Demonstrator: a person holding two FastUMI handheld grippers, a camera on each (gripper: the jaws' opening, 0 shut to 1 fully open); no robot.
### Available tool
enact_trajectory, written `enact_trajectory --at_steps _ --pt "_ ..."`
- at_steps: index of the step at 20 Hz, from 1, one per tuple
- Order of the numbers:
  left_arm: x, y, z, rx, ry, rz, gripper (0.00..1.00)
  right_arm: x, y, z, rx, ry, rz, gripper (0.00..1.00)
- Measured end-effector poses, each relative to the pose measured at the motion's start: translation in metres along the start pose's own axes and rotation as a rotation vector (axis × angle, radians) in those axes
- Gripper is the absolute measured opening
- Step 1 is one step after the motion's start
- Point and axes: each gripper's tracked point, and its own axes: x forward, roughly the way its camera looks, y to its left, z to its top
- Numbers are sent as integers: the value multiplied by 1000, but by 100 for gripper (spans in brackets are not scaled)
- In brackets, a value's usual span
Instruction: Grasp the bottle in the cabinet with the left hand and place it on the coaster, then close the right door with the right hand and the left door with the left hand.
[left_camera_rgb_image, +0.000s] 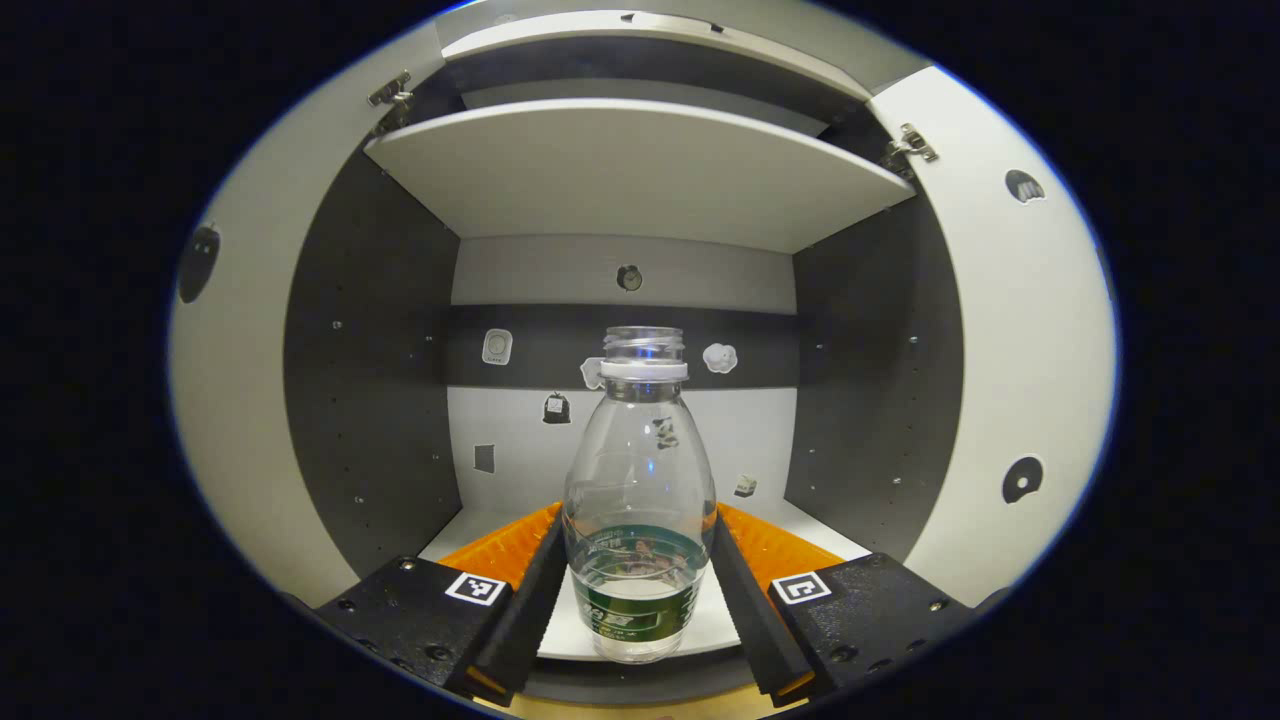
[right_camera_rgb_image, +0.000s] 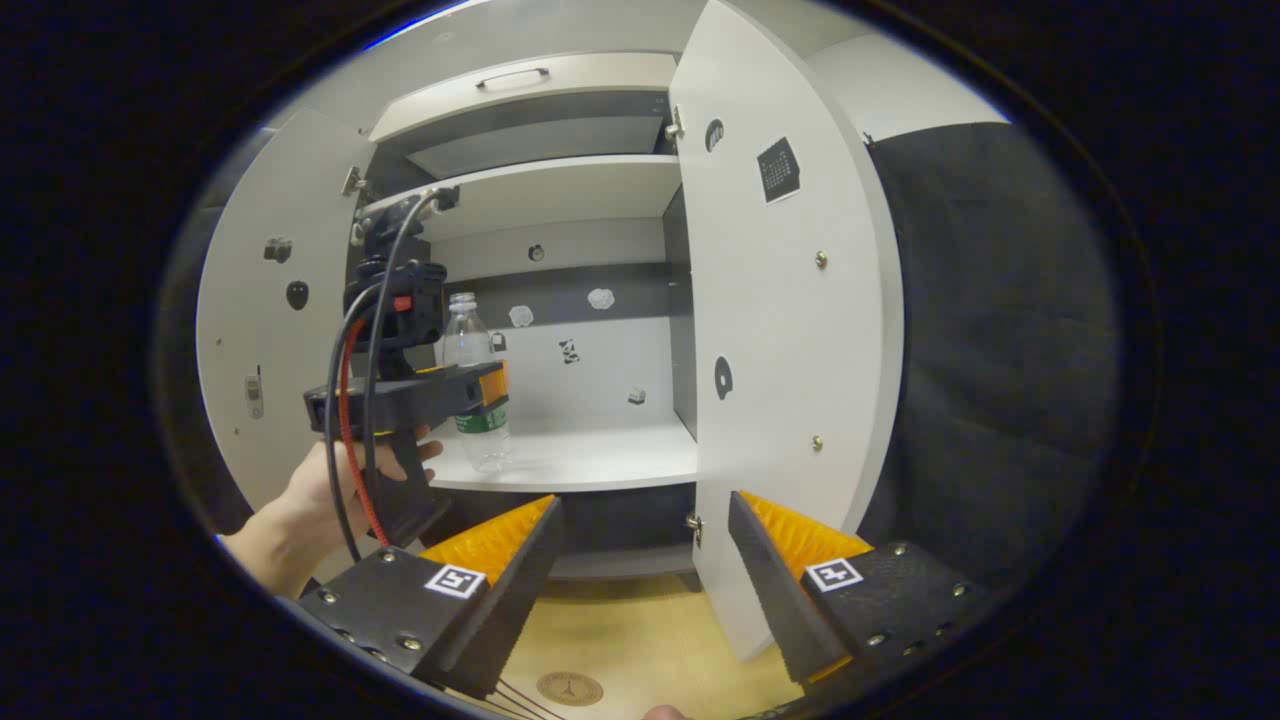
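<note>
Left gripper view: our left gripper (left_camera_rgb_image: 640, 585) brackets one clear plastic bottle with a green label (left_camera_rgb_image: 638, 520) on the cabinet's lower shelf (left_camera_rgb_image: 800, 520); we cannot tell whether the fingers press it.
Right gripper view: our right gripper (right_camera_rgb_image: 640, 560) gapes wide, holding nothing, over one round coaster (right_camera_rgb_image: 569, 688), partly cut off; two white doors stand open, left door (right_camera_rgb_image: 255, 330), right door (right_camera_rgb_image: 775, 330).

Staged recording booth imitating a home, white cabinet (right_camera_rgb_image: 560, 190) standing with doors open, black cloth wall (right_camera_rgb_image: 990, 350) hanging behind, wooden counter (right_camera_rgb_image: 640, 640) lying below
</note>
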Motion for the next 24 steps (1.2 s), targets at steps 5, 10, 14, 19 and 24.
enact_trajectory --at_steps 5,10,14,19,24 --pt "-64 -19 -19 27 -29 -5 81 -18 -12 -10 7 11 8 100" --pt "-120 -40 -76 41 14 3 81 -33 -30 -34 32 52 2 100" --pt "-148 -53 -130 23 76 -27 82 -44 -43 -59 42 93 -6 100" --pt "-174 -64 -202 24 177 -40 82 -52 -58 -85 39 154 -11 100" --pt "-195 -83 -269 12 245 -93 82 -56 -67 -111 18 209 -14 100"
